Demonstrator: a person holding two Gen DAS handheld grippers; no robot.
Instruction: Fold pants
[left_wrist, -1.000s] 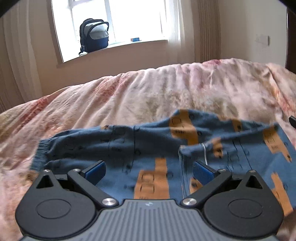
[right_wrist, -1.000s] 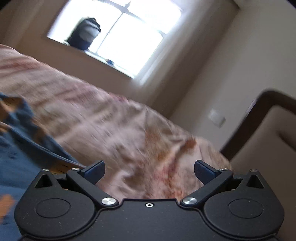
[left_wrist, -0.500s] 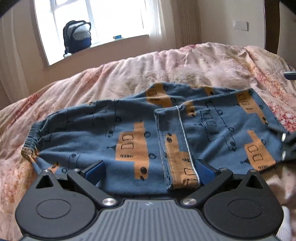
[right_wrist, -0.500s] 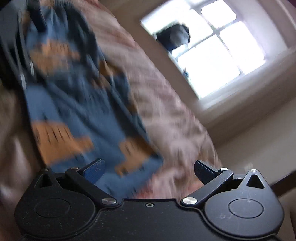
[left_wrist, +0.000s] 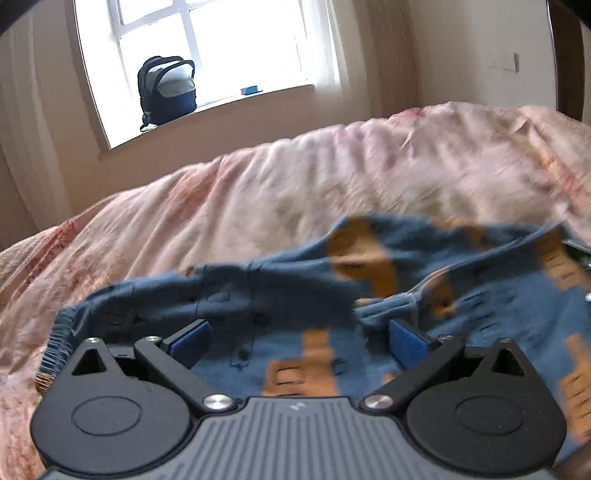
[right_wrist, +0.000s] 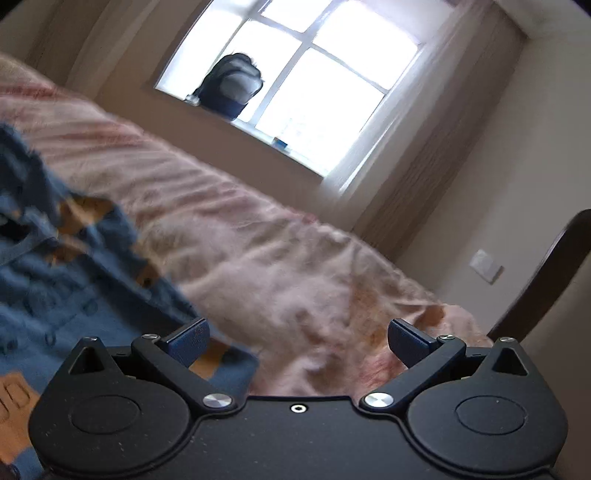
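Both grippers spread wide as before, left gripper (left_wrist: 299, 341) lower over pants (left_wrist: 280, 295) now rumpled

The pants (left_wrist: 280, 295) are blue with orange blocks and small dark printed marks, lying rumpled across the pinkish bedspread (left_wrist: 295, 192). A ribbed cuff sits at the left end, and near the middle a pale-edged hem is bunched up in a fold. The picture is blurred.
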